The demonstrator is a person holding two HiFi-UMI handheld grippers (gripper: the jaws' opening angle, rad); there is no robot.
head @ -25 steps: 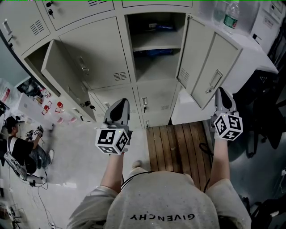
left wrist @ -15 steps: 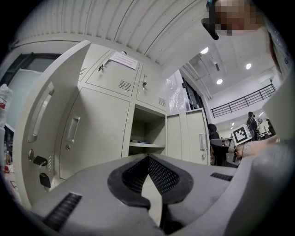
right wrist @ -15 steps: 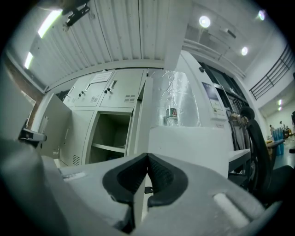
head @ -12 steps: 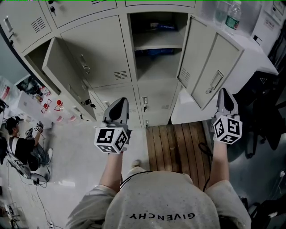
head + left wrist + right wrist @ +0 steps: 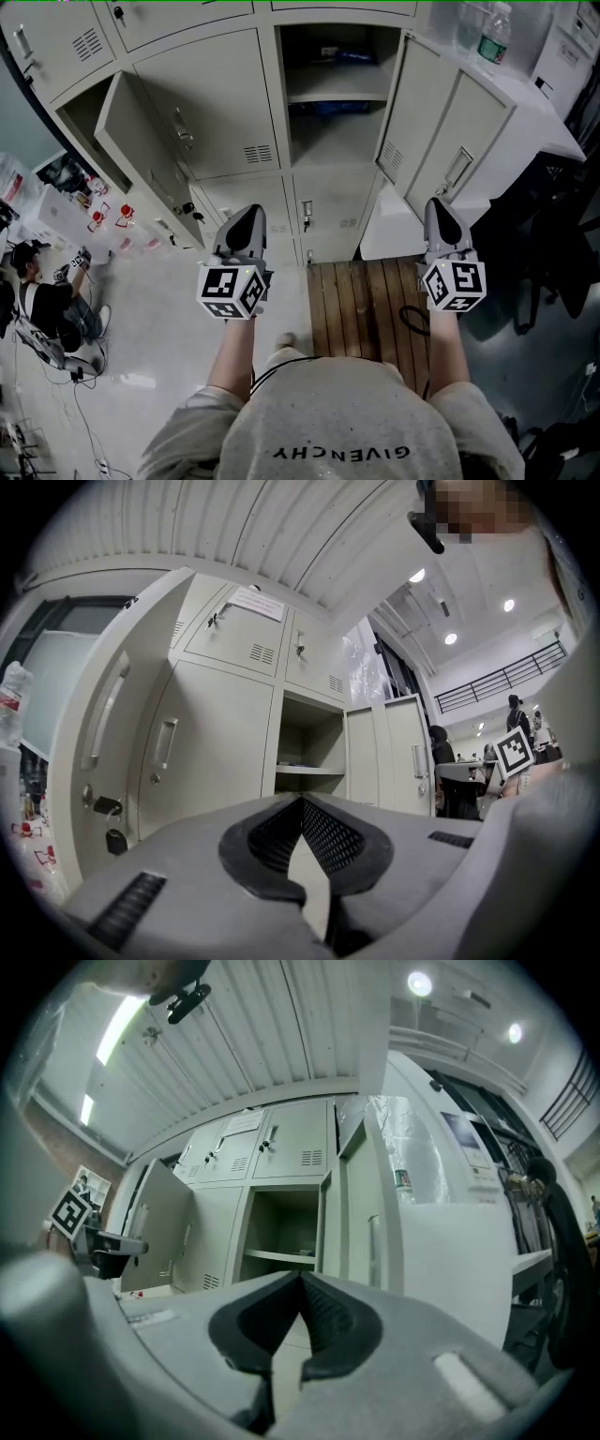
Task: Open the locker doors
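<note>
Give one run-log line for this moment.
left gripper: shut, empty | right gripper: shut, empty | left door: open | right door: open

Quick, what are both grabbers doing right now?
Left gripper: closed, holding nothing.
Right gripper: closed, holding nothing.

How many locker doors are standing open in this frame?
2. The left open door swings out at far left; the right open door stands beside the shelved middle compartment. Lockers outside the frame may be hidden.
</note>
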